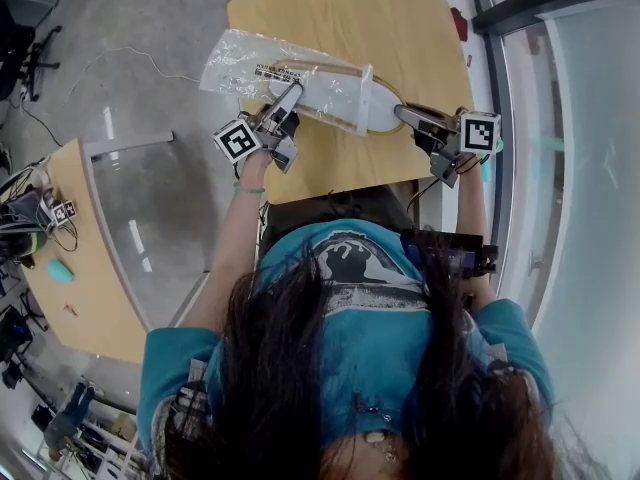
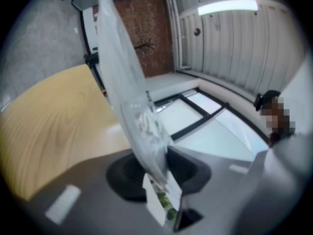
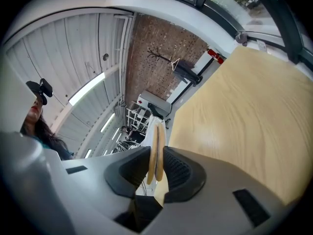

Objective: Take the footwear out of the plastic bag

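Two grippers: one left gripper (image 1: 292,93) and one right gripper (image 1: 402,114). Each carries one marker cube, which makes two, a left cube (image 1: 238,140) and a right cube (image 1: 480,133). One plastic bag (image 1: 240,63), with one printed card label (image 2: 159,202) in it. Two slippers (image 1: 350,93) (in the head view they overlap and read almost as one white shape, but the right gripper view shows two thin tan soles (image 3: 155,151) side by side). Two wooden tables: one far table (image 1: 360,18) and one curved left table (image 1: 90,278). One turquoise object (image 1: 60,270) on the left table. One person (image 1: 350,368).
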Tool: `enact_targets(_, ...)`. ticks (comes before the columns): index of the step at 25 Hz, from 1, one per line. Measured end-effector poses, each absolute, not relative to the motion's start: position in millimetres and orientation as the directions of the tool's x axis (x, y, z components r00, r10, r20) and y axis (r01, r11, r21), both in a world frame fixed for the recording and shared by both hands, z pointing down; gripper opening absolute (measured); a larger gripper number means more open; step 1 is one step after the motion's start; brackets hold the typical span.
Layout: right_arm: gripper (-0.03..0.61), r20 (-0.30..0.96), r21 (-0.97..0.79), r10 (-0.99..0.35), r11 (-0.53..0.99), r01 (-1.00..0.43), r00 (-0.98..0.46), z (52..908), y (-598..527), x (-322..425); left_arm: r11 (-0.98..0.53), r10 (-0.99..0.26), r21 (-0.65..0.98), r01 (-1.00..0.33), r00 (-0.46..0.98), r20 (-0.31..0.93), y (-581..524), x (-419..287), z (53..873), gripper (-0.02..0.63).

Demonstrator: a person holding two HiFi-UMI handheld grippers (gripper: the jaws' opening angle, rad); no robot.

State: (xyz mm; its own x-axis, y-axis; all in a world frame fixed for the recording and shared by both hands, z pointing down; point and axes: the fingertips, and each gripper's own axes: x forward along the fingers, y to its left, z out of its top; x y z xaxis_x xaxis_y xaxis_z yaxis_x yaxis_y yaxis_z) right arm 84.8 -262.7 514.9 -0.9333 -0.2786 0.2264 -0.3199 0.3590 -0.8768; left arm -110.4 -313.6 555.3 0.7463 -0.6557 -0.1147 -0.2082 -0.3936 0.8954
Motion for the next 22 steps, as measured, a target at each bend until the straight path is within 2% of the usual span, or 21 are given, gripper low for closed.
enact_targets(10,0.086,0.293,-0.86,-0.357,0.307,-0.408,-0.887,527.0,-264.2,115.7,-0.328,-0.702,0.875,-0.357,0.711,0.027,-343.8,-110.7,579.3,0.12)
enact_targets(12,0.084,0.323,-0.852,-0.385,0.28,-0.443,-0.865,531.8,-264.1,129.0,-0.293,-0.732,0.853,-0.432,0.675,0.091,-348.4,-119.4,588.4,0.085)
enact_targets(14,0.083,0.329,-0.84,-0.404,0.287,-0.46,-0.853,528.0,-265.2,140.1,-0.262,-0.754,0.825,-0.5,0.64,0.148,-351.8,-128.5,597.1,0.006)
enact_targets(19,0.083,0.328,-0.827,-0.433,0.297,-0.477,-0.839,522.7,-266.8,155.7,-0.231,-0.774,0.793,-0.564,0.6,0.202,-360.6,-135.3,604.0,0.002)
enact_targets(22,0.081,0.331,-0.817,-0.454,0.301,-0.492,-0.827,517.6,-270.3,159.6,-0.121,-0.814,0.753,-0.646,0.499,0.297,-367.5,-156.8,617.5,0.0)
